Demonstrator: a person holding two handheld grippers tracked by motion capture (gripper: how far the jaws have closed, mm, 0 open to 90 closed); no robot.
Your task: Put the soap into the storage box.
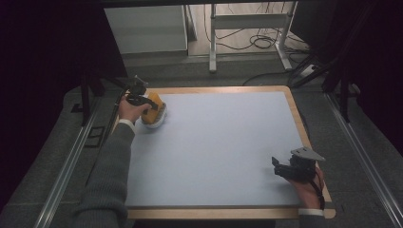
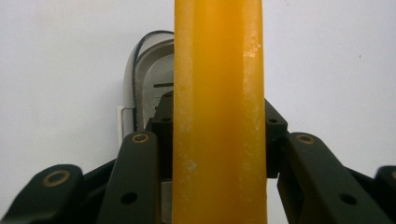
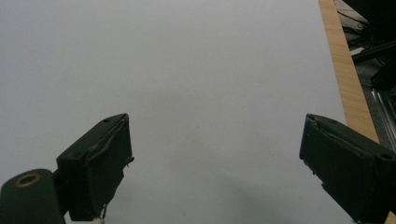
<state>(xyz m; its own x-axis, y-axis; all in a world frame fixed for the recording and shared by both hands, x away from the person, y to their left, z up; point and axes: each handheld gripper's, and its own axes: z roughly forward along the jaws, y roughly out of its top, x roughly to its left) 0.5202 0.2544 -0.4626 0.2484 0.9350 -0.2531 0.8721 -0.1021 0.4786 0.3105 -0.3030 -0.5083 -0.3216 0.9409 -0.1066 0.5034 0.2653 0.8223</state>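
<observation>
My left gripper (image 1: 151, 105) clamps the orange piece (image 2: 219, 112) over the white base (image 1: 154, 121), tabletop (image 1: 214, 142) far-left corner. Right gripper (image 3: 215, 163) gapes empty, near-right edge. Risk: smooth piece slipping out.

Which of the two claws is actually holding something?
The left claw, at the table's far left corner: it is clamped on a yellow handle. The right claw is open.

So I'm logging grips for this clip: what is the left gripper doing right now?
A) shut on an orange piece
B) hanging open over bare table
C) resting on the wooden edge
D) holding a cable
A: in the left gripper view the left gripper has both jaws pressed against the sides of the orange piece.
</observation>
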